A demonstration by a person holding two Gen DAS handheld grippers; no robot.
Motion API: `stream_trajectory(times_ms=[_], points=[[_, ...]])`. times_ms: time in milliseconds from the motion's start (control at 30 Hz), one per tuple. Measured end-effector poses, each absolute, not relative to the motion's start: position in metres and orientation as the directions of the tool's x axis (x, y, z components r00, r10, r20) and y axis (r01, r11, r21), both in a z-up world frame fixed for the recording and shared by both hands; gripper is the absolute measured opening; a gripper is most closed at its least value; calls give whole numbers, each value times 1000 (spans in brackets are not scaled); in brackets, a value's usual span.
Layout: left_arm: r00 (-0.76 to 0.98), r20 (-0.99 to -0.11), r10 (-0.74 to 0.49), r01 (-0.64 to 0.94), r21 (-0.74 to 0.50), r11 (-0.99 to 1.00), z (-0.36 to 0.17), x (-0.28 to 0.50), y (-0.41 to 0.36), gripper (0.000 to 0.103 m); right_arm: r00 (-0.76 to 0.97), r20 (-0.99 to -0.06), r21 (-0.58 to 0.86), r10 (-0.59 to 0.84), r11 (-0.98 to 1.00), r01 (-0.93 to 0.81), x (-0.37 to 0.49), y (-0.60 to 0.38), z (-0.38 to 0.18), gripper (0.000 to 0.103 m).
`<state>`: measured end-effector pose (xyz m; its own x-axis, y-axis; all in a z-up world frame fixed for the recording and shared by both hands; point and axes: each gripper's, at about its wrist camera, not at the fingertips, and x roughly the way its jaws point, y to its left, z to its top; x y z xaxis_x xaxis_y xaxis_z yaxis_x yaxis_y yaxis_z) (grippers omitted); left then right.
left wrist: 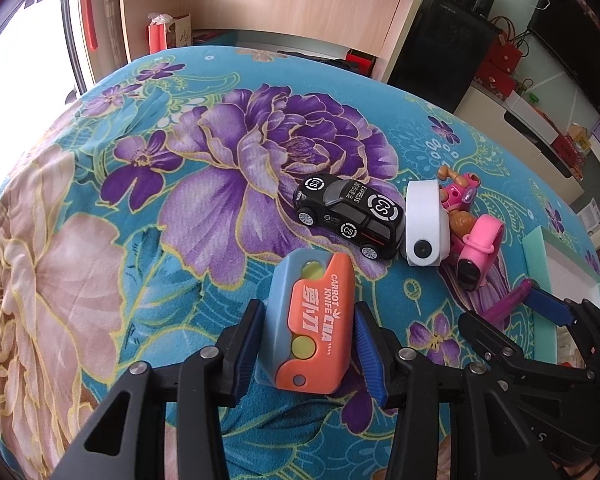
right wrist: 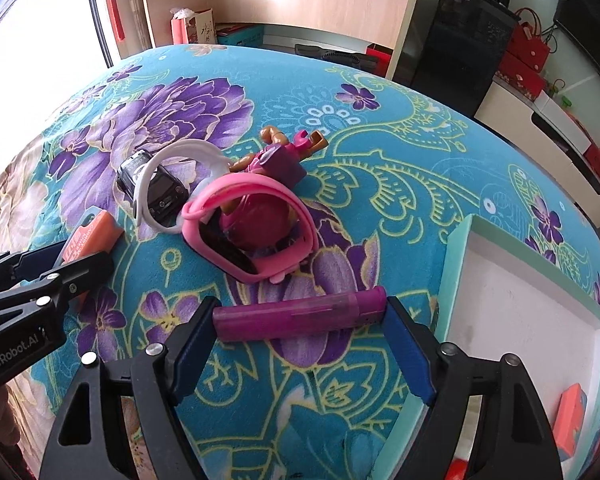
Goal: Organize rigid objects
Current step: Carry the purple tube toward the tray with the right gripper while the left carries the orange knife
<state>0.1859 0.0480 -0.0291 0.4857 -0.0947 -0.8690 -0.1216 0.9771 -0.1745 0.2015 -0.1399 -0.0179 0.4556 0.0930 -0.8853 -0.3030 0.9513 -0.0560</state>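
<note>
Clamped the carrot knife (left wrist: 312, 328) across its width in the left gripper (left wrist: 309, 310), low centre of the left view, jaws narrow, pads against both edges. Left untouched the toy car (left wrist: 350, 216), white band (left wrist: 424, 224), pink band (right wrist: 252, 232) and figure (right wrist: 276, 156), clustered mid-frame on the floral cloth (right wrist: 380, 140). Spanned the magenta tube (right wrist: 300, 316) end to end with the right gripper (right wrist: 301, 304), jaws wide, pads seemingly touching both ends. Called for firm, centred pressure, since an endwise hold would likely pivot. Showed at right the teal-rimmed tray (right wrist: 456, 256), mostly bare, with one small orange block (right wrist: 568, 412) near its lower corner.
</note>
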Motion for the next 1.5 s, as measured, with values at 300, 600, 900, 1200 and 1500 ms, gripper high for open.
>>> stream_trajectory(times_ms=[300,600,900,1200,1500], points=[[493,-867,-79,-121,-158,980,-28,185,46,47,511,-856,-19,83,981,-192,172,-151,3,82],[530,-847,-41,-160,-147,976,-13,180,49,47,579,-808,26,108,989,-148,162,-174,25,82],[622,-781,-60,-95,-151,984,25,169,30,47,643,-764,15,48,998,-56,152,-215,45,82],[612,-782,-119,32,-125,992,31,175,-19,47,642,-764,21,-63,992,123,149,-277,49,82],[599,-780,-181,218,-59,974,43,170,-98,47,651,-743,36,-153,963,268,135,-330,56,82]])
